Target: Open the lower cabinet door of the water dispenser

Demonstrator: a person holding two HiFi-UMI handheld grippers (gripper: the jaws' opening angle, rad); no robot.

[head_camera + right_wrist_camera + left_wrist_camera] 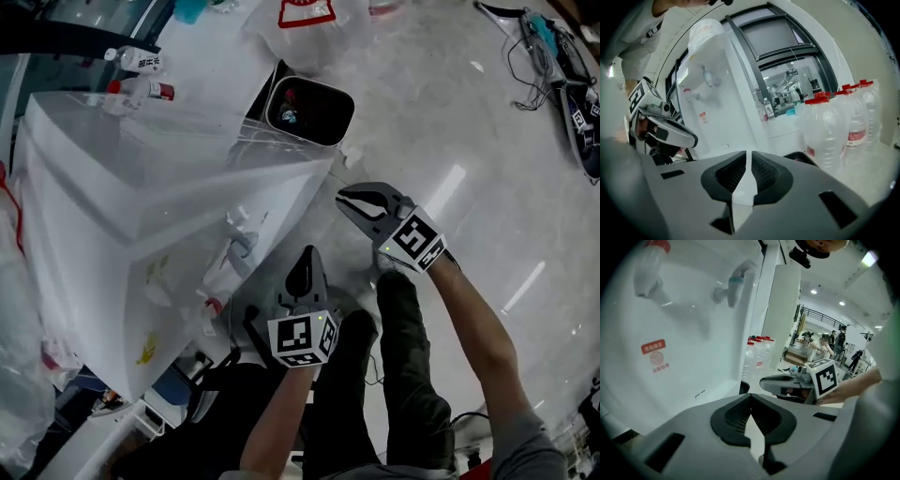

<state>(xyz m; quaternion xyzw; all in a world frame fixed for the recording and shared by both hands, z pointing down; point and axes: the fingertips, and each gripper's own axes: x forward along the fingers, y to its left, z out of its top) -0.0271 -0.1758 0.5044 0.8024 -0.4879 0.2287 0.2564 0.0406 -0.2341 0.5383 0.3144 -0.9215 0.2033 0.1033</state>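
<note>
Beside the water dispenser [122, 216], the left gripper [307, 265] and right gripper [354, 201] both have jaws closed together, gripping nothing.

Open floor right of the dispenser, clutter behind it

The dispenser [141, 216] walls off the left, its taps [733, 287] jutting from the front. The left gripper [306, 265] and right gripper [354, 202] hang near that front over bare floor [469, 150], which stays free to the right. A bin [309, 111] and big bottles [834, 126] block the far side; the person's legs [403, 375] fill the near side.
</note>
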